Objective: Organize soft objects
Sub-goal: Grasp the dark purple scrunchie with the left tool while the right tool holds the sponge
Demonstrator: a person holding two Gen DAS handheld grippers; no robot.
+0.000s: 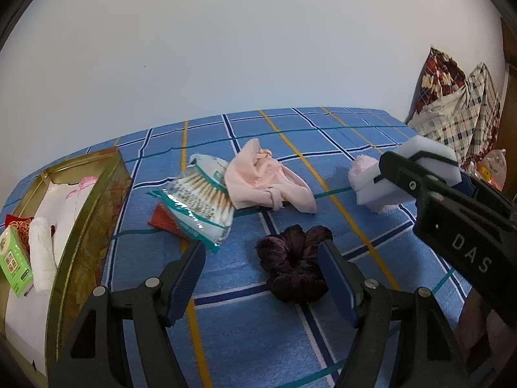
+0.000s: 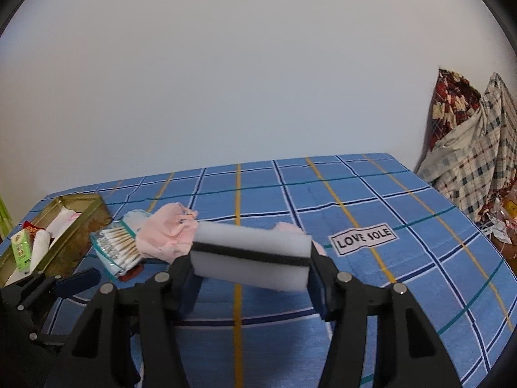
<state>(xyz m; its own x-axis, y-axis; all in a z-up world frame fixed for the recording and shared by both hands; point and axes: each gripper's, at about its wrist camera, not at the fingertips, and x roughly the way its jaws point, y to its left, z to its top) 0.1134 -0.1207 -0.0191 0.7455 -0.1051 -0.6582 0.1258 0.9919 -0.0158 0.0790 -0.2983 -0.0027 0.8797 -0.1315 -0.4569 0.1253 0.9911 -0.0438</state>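
Carrying the white sponge [image 2: 250, 258], clamped by its ends in the right gripper [image 2: 252, 278], toward the gold tin [image 1: 87, 213] calls for a level hold; the left gripper [image 1: 261, 278], fingers spread and empty, hovers right of that tin

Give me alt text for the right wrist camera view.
The right gripper clamps a white sponge with a dark middle stripe above a blue plaid sheet. Left lie a pink cloth, a cotton swab pack and a gold tin.
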